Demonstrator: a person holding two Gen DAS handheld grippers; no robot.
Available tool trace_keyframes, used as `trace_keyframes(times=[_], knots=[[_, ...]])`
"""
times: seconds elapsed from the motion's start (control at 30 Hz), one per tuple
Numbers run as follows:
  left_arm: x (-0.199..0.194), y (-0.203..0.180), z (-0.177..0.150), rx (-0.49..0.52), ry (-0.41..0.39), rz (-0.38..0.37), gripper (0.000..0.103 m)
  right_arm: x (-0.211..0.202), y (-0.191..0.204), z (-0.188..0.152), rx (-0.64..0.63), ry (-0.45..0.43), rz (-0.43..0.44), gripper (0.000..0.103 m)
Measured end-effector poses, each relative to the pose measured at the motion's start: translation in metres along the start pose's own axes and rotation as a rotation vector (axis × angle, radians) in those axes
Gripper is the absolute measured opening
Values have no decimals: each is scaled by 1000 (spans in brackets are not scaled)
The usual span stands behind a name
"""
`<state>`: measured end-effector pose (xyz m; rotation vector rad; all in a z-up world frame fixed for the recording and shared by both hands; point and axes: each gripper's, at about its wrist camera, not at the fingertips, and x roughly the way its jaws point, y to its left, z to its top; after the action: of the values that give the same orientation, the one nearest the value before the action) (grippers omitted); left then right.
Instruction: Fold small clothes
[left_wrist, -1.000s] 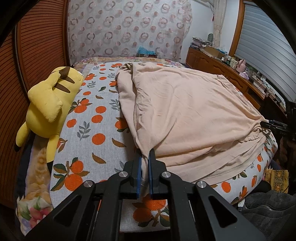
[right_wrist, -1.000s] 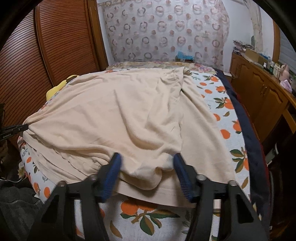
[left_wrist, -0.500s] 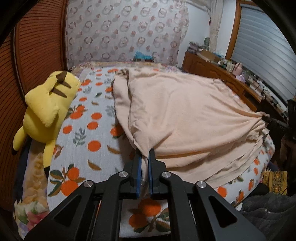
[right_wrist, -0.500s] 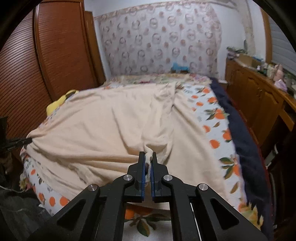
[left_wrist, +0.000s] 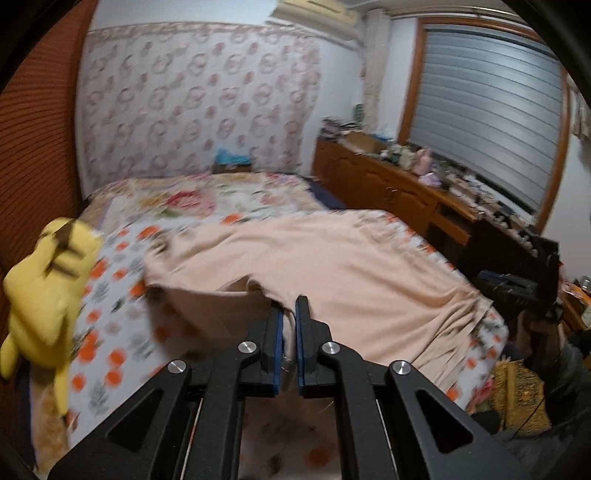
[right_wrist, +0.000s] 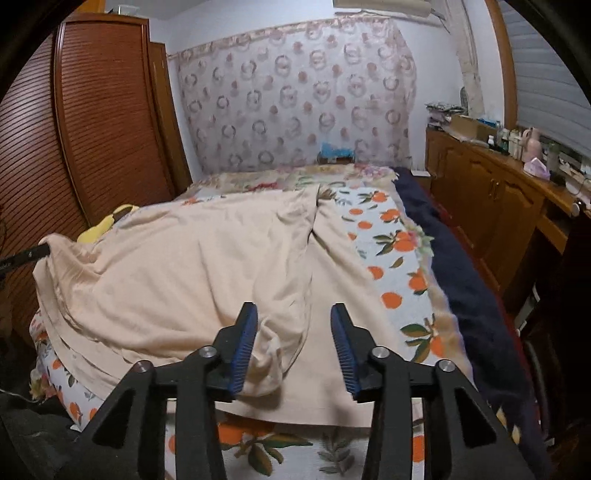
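We see our right gripper spread wide over the peach garment — a bunched fold lying between its fingers.

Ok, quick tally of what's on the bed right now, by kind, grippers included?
Peach garment: 1, spread on the orange-print bedspread
Yellow plush toy: 1, at the bed's left edge
Grippers: 2, left gripper shut on the garment's edge, right gripper open over a fold
Total: 4
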<state>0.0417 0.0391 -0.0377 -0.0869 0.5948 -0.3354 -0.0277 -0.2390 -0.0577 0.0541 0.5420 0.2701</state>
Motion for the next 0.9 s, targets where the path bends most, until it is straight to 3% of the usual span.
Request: trace_keyframes(times=[0.33, 0.63, 0.77, 0.87, 0.9], knots=[[55, -91, 57, 132, 4, -216, 6, -10, -11, -7, -17, -38, -16, 46], [64, -184, 105, 270, -12, -379, 6, -13, -30, -9, 29, -42, -20, 46], [79, -200, 101, 294, 66, -392, 6, -10, -26, -9, 36, -41, -15, 46], [97, -195, 87, 298, 145, -381, 28, -10, -24, -9, 33, -38, -14, 46], [99, -192, 83, 295, 153, -371, 42, -9, -22, -8, 31, -37, -16, 46]])
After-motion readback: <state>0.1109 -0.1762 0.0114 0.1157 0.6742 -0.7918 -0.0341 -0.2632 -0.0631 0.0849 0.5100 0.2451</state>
